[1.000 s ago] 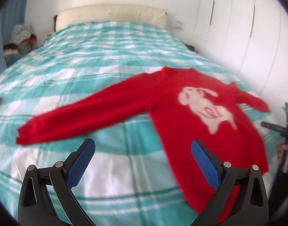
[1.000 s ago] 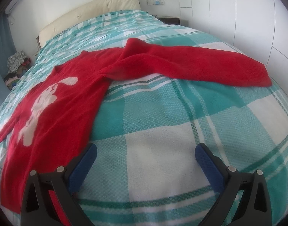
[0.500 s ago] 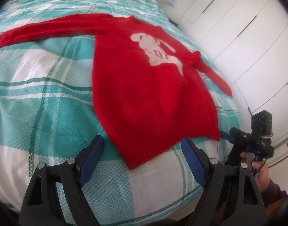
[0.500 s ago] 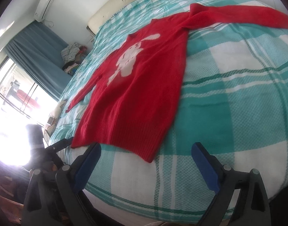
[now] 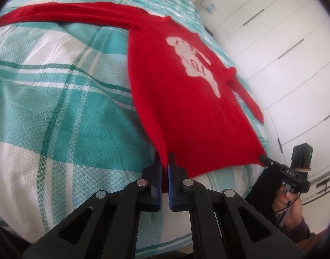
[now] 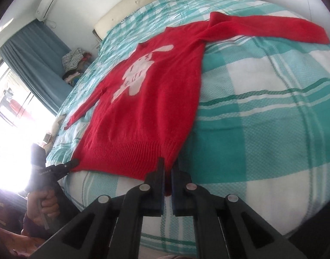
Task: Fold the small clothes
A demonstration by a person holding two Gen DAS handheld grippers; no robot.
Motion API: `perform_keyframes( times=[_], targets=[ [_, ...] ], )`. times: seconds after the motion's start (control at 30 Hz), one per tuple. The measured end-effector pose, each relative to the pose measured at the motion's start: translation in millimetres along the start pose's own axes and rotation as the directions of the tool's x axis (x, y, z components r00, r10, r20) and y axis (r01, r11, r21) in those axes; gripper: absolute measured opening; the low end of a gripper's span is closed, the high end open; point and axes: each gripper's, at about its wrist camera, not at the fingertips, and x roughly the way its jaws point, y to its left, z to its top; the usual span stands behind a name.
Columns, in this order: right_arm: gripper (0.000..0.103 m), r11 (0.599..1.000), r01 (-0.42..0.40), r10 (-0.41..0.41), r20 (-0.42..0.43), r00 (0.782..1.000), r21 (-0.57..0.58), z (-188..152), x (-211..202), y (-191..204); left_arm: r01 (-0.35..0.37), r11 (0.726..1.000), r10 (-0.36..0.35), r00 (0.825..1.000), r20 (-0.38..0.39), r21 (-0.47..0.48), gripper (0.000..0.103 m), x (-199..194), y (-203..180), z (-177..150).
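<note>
sweater hem corners [image 5: 165, 161] hidden between tongs; window [image 6: 5, 99] glare-washed

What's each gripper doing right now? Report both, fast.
Left gripper: closed on the red sweater at one hem corner.
Right gripper: closed on the sweater's other hem corner.

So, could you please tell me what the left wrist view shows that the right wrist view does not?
Only the left wrist view shows the white wardrobe doors and the right gripper pinching the far hem corner. Only the right wrist view shows the blue curtain, the air conditioner, the clothes pile and the left gripper at its corner. Both show the red sweater flat on the checked bed, each gripper shut on the hem.
</note>
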Motion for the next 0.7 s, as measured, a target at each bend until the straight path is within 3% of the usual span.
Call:
perform_keyframes(
  times=[0.13, 0.3, 0.5, 0.6, 0.67, 0.7],
  targets=[
    [0.003, 0.999, 0.048, -0.048, -0.048, 0.998, -0.002, -9, -11, -6, -0.035, 0.999, 0.035, 0.999, -0.005, 0.027, 0.001, -12, 0, -11],
    [0.003, 0.995, 0.099, -0.095, -0.123, 0.988, 0.028, -23, 29, -21, -0.077, 0.997, 0.077, 0.997, -0.004, 0.025, 0.002, 0, 4, -12],
    [0.005, 0.994, 0.108, -0.108, -0.111, 0.988, -0.009, -22, 28, -18, -0.117, 0.991, 0.117, 0.993, 0.014, 0.065, 0.007, 2, -4, -11],
    [0.018, 0.996, 0.081, -0.077, -0.113, 0.991, 0.033, -22, 19, -24, -0.111, 0.991, 0.109, 0.994, 0.024, 0.081, 0.026, -5, -11, -11],
    [0.021, 0.996, 0.072, -0.067, -0.106, 0.992, 0.05, -20, 8, -27, -0.137, 0.984, 0.132, 0.99, 0.052, 0.117, 0.044, -16, -20, -9],
    [0.023, 0.996, 0.07, -0.064, -0.094, 0.994, 0.056, -17, 1, -29, -0.154, 0.978, 0.145, 0.987, 0.071, 0.138, 0.048, -23, -23, -7]
  ],
)
